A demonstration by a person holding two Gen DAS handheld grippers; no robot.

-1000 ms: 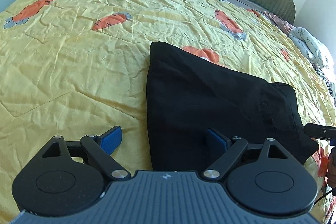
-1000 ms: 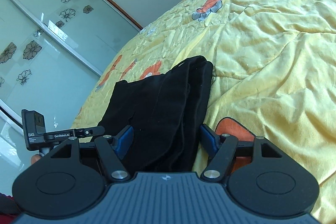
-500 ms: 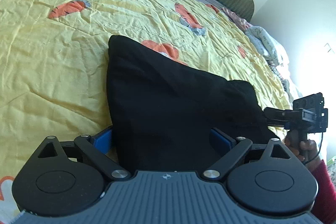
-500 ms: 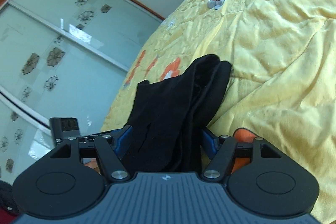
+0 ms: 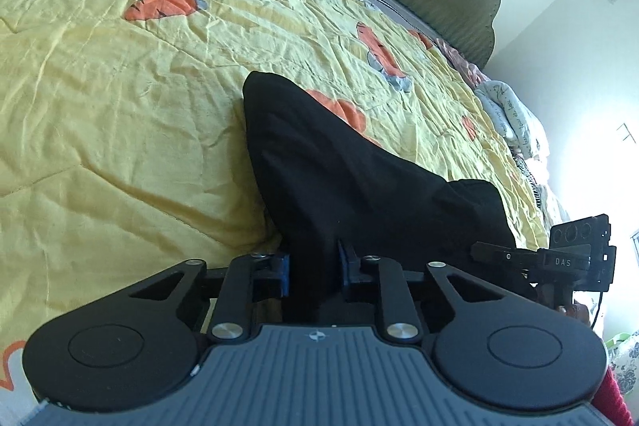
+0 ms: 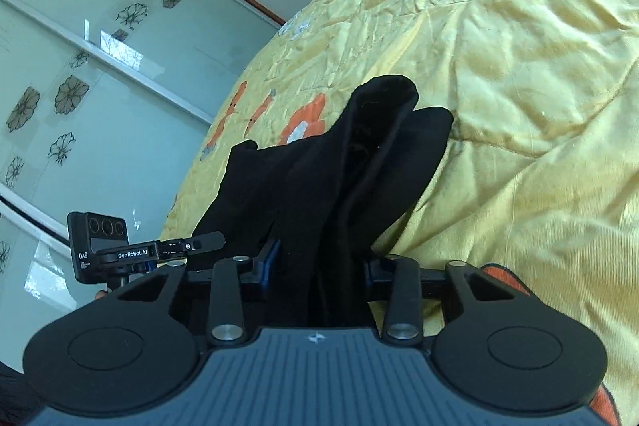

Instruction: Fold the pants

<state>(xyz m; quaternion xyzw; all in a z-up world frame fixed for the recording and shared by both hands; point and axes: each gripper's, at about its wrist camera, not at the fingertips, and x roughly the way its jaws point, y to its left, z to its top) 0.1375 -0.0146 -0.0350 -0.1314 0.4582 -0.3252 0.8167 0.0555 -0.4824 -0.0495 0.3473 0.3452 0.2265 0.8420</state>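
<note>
Two grippers pinch the black pants: the left gripper has its blue fingers closed on one bunched edge, the right gripper on another. The pants stretch away over the yellow carrot-print bedspread on the bed.

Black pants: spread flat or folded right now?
Folded: the black pants show stacked layers, one near edge pinched in the left claw, another in the right claw, above the yellow quilt.
</note>
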